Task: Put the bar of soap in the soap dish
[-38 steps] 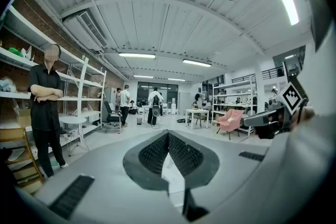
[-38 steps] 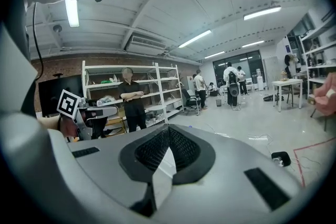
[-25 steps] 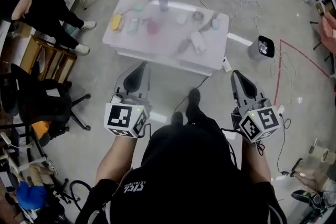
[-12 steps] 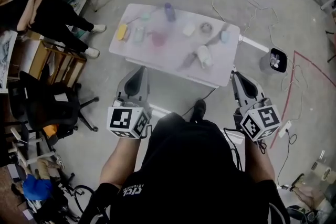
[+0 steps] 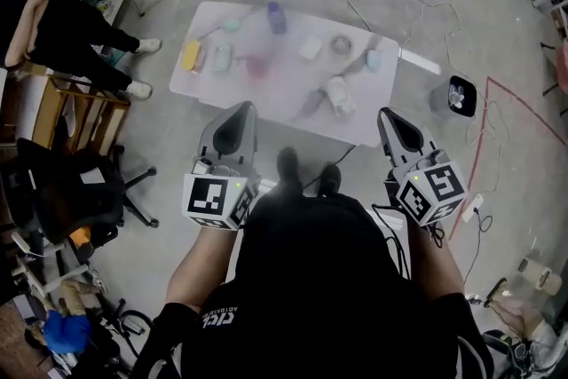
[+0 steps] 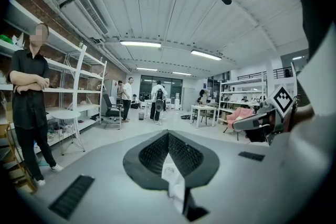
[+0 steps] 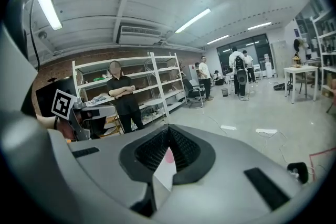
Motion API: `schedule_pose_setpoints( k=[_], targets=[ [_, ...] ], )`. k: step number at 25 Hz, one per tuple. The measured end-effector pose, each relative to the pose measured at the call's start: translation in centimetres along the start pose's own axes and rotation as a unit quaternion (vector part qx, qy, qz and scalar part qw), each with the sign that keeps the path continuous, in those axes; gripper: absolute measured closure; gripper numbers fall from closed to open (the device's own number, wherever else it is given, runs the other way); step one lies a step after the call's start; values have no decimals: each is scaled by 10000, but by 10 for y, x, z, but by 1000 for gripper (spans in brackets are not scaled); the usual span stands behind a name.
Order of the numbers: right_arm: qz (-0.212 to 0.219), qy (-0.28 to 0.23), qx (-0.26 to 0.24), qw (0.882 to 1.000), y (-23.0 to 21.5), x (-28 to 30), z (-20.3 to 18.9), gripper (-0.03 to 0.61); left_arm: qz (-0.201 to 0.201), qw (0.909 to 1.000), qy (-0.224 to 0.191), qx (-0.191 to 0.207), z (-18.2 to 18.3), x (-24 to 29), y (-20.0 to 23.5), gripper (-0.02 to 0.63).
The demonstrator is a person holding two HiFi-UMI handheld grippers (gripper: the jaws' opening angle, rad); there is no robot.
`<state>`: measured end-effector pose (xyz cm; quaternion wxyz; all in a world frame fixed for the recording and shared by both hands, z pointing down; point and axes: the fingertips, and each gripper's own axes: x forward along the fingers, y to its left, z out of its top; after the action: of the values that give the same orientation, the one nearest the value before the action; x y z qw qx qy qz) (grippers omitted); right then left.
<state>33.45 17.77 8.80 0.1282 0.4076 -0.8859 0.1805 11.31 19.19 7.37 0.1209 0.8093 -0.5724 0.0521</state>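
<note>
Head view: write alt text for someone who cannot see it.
Seen from above, a person in black holds a closed, empty gripper in each hand, the left gripper and right gripper pointing at a white table strewn with small blurred items. A bystander stands at the upper left.
</note>
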Motion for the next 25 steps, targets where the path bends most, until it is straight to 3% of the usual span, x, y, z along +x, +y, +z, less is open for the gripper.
schedule_pose_setpoints(
  k=[9,16,25],
  targets=[
    [-396,67,81,9992,25,59,21,563,-421,9985,137,336,5,29,57,604],
    [-767,306,254,9963,14,73,6,563,-1022,9945,199,-116,-11,59,59,604],
    [-734,867,650,9914,-31,121,-56,563,-1033,9924,488,-454,-48,119,69,604]
  ],
)
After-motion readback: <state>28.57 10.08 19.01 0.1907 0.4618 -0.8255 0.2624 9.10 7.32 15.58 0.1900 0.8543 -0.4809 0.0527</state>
